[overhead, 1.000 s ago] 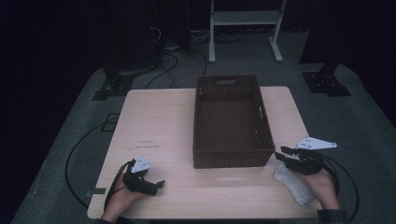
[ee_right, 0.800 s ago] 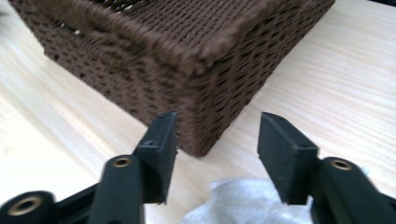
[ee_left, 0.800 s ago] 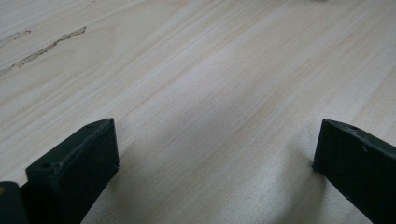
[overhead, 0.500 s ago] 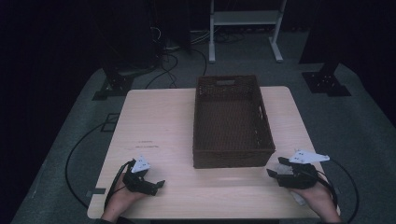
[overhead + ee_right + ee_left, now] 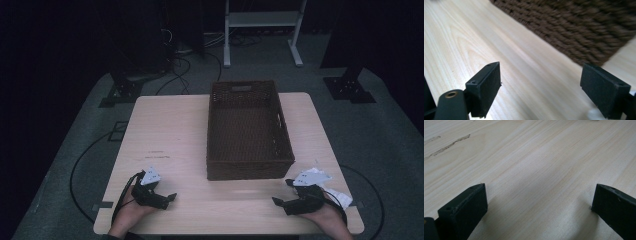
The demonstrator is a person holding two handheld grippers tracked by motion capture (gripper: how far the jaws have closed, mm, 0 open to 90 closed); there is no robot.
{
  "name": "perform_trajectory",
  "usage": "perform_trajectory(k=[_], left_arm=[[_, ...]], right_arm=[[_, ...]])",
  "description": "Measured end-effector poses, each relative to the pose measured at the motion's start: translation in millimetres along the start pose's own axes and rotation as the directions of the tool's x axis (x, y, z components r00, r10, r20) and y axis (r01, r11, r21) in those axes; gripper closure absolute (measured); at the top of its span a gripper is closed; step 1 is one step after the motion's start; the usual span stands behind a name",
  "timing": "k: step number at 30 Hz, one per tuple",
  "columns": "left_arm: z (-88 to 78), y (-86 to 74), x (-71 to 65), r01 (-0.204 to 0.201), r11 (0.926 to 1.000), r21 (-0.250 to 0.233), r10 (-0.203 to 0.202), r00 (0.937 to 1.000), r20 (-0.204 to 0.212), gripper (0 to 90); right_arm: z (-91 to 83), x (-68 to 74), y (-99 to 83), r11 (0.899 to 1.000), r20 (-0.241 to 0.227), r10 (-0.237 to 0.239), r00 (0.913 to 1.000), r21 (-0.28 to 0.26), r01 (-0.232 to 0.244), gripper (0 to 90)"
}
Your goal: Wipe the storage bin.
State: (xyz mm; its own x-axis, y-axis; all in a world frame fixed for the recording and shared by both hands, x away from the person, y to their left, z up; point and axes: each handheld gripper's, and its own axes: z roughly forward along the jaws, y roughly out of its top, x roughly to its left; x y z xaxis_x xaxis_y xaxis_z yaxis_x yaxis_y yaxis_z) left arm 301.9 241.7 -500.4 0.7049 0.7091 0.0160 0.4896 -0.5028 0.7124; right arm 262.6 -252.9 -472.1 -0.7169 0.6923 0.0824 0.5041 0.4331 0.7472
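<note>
One brown wicker basket stands mid-table, just ahead of my right gripper, whose jaws have just been opening, empty. My left gripper gapes empty too.

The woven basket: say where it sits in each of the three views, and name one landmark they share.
High view: the brown woven basket stands upright at centre, toward the table's far edge.
Left gripper view: nothing of it can be made out.
Right gripper view: its woven wall crosses the top right, beyond the open jaws.
Shared landmark: the pale wooden tabletop.
</note>
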Motion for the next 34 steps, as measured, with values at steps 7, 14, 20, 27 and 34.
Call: perform_trajectory(k=[7,14,20,27,34], left_arm=[[0.0,0.0,0.0,0.0,1.0,0.0,0.0,1.0,0.0,0.0],[0.0,0.0,0.0,0.0,1.0,0.0,0.0,1.0,0.0,0.0],[0.0,0.0,0.0,0.0,1.0,0.0,0.0,1.0,0.0,0.0],[0.0,-0.1,-0.1,0.0,1.0,0.0,0.0,1.0,0.0,0.0],[-0.1,0.0,-0.1,0.0,1.0,0.0,0.0,1.0,0.0,0.0]], right_arm=[[18.8,5.9,-4.4,0.999,-0.025,0.005,0.9997,0.039,-0.004,13.5],[29.1,6.2,-8.4,0.998,-0.014,0.003,0.9999,0.069,-0.002,13.2],[32.4,6.6,-11.1,0.999,0.026,-0.022,0.9994,0.04,0.021,12.4],[34.9,8.3,-12.7,0.998,0.051,-0.054,0.9972,0.03,0.053,11.0],[34.9,8.4,-12.7,0.998,0.051,-0.055,0.9972,0.03,0.053,11.0]])
